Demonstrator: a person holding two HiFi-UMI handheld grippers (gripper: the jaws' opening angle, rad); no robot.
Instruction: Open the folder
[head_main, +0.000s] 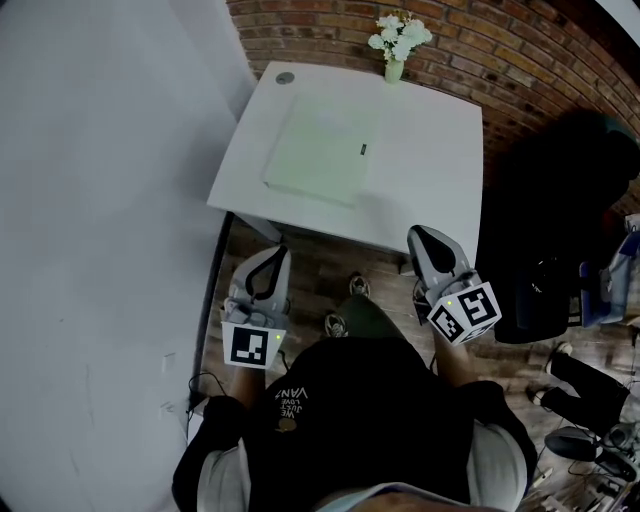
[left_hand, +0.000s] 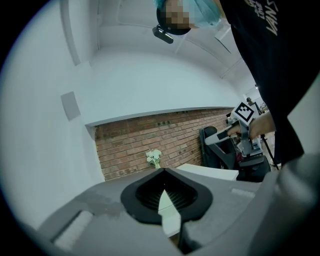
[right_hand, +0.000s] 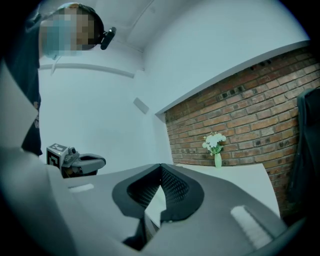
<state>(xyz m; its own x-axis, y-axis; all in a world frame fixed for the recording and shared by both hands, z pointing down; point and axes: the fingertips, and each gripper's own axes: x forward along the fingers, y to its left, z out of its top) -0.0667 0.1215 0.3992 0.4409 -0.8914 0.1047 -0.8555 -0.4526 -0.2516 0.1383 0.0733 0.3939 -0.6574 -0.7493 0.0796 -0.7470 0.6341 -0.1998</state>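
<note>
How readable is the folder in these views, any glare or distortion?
Head view: the pale folder nearly washes into the bright white table, its edges faint; fisheye bends the brick wall. Left gripper view: dark vignette, wall bowed, folder not made out. Right gripper view: same vignette and bowing.

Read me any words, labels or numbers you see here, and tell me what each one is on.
"VANS", with smaller lines above it that seem to read "WE JUST LOVE": print on the shirt, upside down and blurry.
Dark tab on the folder: too small to read.
Left cube, right cube: square markers only, no words.
</note>
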